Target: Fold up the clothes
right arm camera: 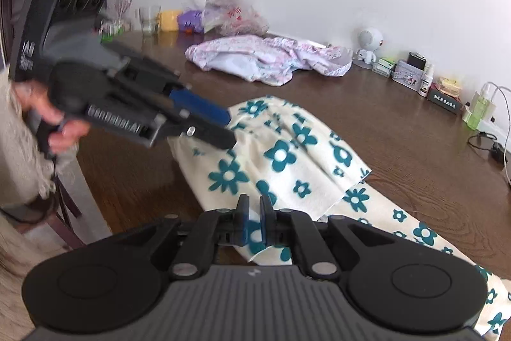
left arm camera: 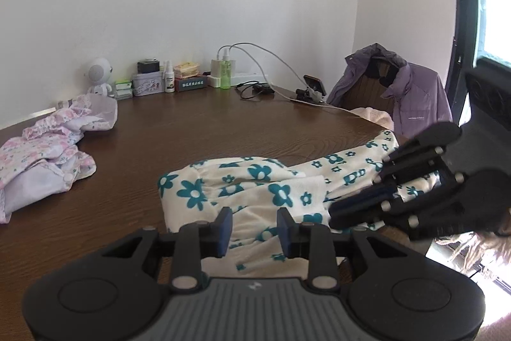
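A dark brown wooden table (left arm camera: 198,130) carries the cream garment with teal flowers (left arm camera: 255,190) near its front edge, a crumpled pink floral garment (left arm camera: 48,155) well apart — and small boxes, bottles and cables along the wall.

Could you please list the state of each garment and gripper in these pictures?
Teal-flowered garment: partly folded, lying on the table.
Pink floral garment: crumpled, unfolded, apart from the other.
Purple jacket: draped over a chair back.
Left gripper: jaws apart over the flowered cloth.
Right gripper: shut, pinching the flowered cloth's edge.
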{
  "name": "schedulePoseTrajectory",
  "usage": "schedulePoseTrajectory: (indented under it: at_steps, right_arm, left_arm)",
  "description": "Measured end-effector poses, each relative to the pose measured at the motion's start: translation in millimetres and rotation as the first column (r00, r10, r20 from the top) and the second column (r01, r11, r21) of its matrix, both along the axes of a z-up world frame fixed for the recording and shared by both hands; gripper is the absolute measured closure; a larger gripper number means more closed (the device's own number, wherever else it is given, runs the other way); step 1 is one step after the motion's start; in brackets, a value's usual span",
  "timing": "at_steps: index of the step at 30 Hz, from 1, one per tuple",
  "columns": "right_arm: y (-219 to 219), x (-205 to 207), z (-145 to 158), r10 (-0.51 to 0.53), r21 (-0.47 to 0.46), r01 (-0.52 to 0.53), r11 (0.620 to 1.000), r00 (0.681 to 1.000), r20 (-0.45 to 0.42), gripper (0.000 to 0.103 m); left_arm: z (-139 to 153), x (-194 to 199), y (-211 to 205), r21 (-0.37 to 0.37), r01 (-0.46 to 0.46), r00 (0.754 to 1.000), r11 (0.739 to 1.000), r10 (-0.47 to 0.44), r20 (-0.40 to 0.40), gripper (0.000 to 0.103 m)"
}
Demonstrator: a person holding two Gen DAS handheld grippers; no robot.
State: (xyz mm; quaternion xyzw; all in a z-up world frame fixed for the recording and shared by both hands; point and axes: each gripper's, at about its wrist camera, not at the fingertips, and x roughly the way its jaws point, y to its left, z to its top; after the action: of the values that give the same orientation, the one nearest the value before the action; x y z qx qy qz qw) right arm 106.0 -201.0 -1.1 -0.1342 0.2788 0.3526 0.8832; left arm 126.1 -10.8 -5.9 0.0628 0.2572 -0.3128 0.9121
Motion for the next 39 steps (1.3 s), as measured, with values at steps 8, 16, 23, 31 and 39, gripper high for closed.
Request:
schedulePoseTrajectory:
  at_steps: [8,16,23,31,39]
  right_arm:
    - [-20.4,85.2,19.3,-0.167,0.123,0.175,0.977,0.983,-0.073,0.066]
    - [-15.3,160.6,-19.4,-0.251,0.179,0.331,0.926,0.898,-0.362,0.077]
    - [-24.4,148.6,-21.9,-0.180,0.212,0.292,0.933,0.885,-0.430,0.089]
    - [-24.6,140.7,-20.8,-0.153,0.217,0.276,0.936,0.877,-0.456,0.089]
    - [-25.4,105.3,-20.6,-0.173,0.217,0.272,0.937,0.906,-0.387,0.089]
  left_arm:
    - [-18.2,-4.4,-35.9,0.132,0.053,0.998,0.990,-0.056,0.016,0.077]
    - [-18.8,-3.3,-40.5,0.144,0.036,0.999,0.989,-0.041,0.031,0.077]
    - [4.7,-34.0,-34.2,0.135,0.195,0.978,0.972,-0.203,0.049,0.076]
    - [-20.8,-32.7,-70.2,0.334,0.194,0.969,0.922,-0.234,0.083,0.089]
    - [-35.4,-10.8,-86.0,0.311,0.138,0.982,0.940,-0.171,0.082,0.090]
